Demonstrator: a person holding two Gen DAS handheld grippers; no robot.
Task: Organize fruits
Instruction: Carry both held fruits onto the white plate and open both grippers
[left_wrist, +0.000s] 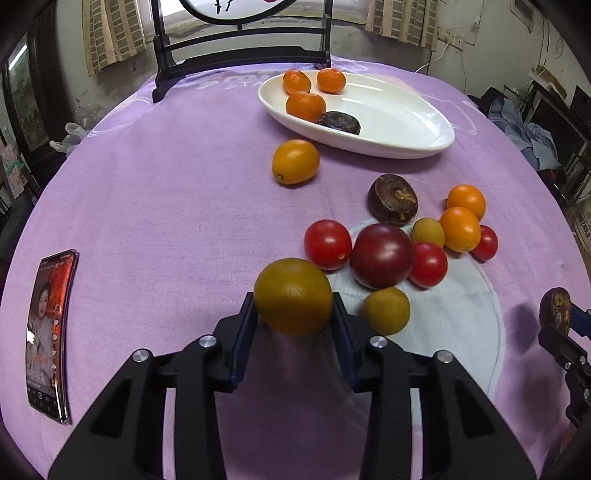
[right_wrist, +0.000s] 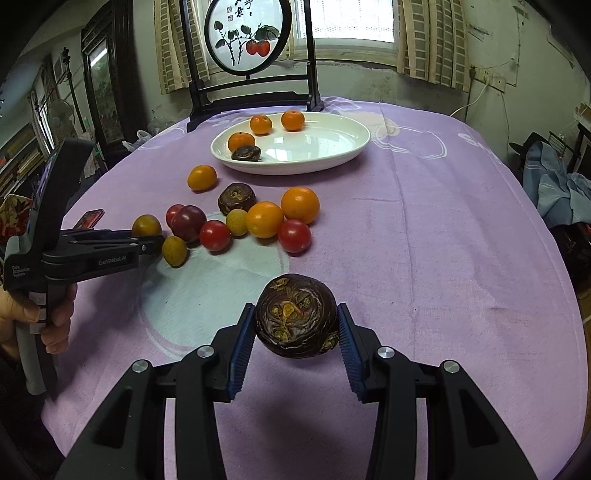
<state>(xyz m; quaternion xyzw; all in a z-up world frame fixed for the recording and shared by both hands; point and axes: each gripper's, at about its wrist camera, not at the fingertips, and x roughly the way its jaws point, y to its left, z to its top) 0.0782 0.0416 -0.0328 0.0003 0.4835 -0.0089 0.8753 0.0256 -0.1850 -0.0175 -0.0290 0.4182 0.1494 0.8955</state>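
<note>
My left gripper (left_wrist: 294, 314) is shut on an olive-yellow round fruit (left_wrist: 293, 295), held just above the purple cloth; it also shows in the right wrist view (right_wrist: 146, 225). My right gripper (right_wrist: 296, 325) is shut on a dark brown wrinkled fruit (right_wrist: 296, 315), seen at the far right in the left wrist view (left_wrist: 555, 308). A white oval plate (left_wrist: 399, 125) at the back holds three small oranges (left_wrist: 306, 106) and one dark fruit (left_wrist: 339, 122). A cluster of red tomatoes (left_wrist: 327, 244), a dark red plum (left_wrist: 382, 255), orange and yellow-green fruits lies mid-table.
A phone (left_wrist: 48, 332) with a lit screen lies at the left on the cloth. A black stand (right_wrist: 251, 96) with a round painted panel stands behind the plate. One orange fruit (left_wrist: 295, 161) and one dark fruit (left_wrist: 393, 199) lie apart from the cluster.
</note>
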